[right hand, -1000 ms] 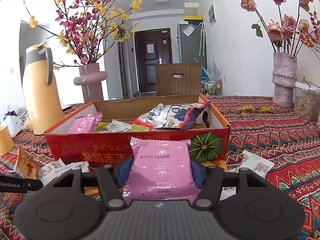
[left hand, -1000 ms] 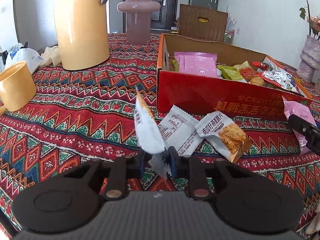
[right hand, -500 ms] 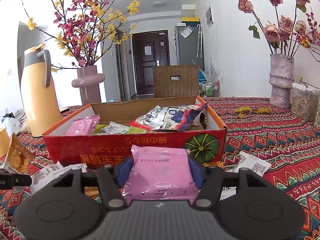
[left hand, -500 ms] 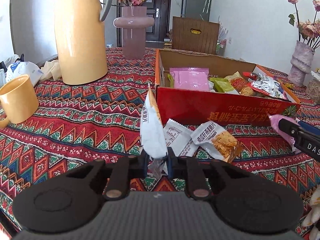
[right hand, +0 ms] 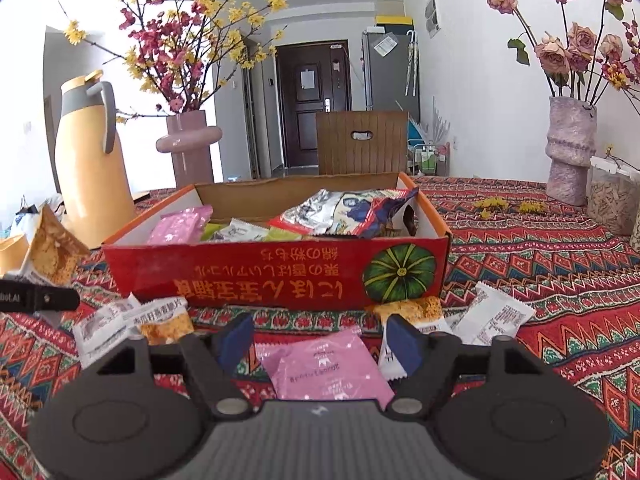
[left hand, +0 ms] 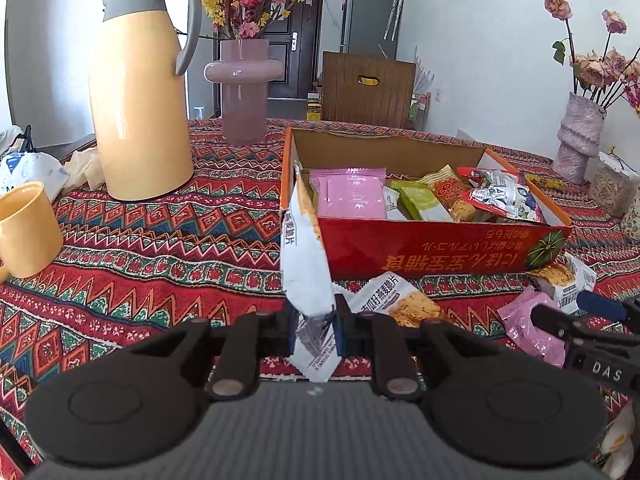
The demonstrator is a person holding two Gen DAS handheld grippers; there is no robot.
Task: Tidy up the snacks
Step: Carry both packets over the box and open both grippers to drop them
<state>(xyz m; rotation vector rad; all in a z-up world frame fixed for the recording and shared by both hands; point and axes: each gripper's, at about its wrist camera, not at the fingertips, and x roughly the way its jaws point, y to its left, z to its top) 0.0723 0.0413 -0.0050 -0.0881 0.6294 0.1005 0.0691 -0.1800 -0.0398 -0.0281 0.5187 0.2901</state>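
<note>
Left wrist view: left gripper [left hand: 316,326] clamped on a white oat-crisp packet [left hand: 304,256], held upright above the patterned tablecloth [left hand: 160,248], just in front of the red snack box [left hand: 436,250]. Another oat-crisp packet [left hand: 400,300] flat on the cloth beside the box. Right wrist view: right gripper [right hand: 318,342] with jaws opening, pads clear of the pink packet [right hand: 328,368] lying between them on the cloth, near the box front. Yellow thermos [left hand: 140,88] and mug [left hand: 26,230] off to the left.
</note>
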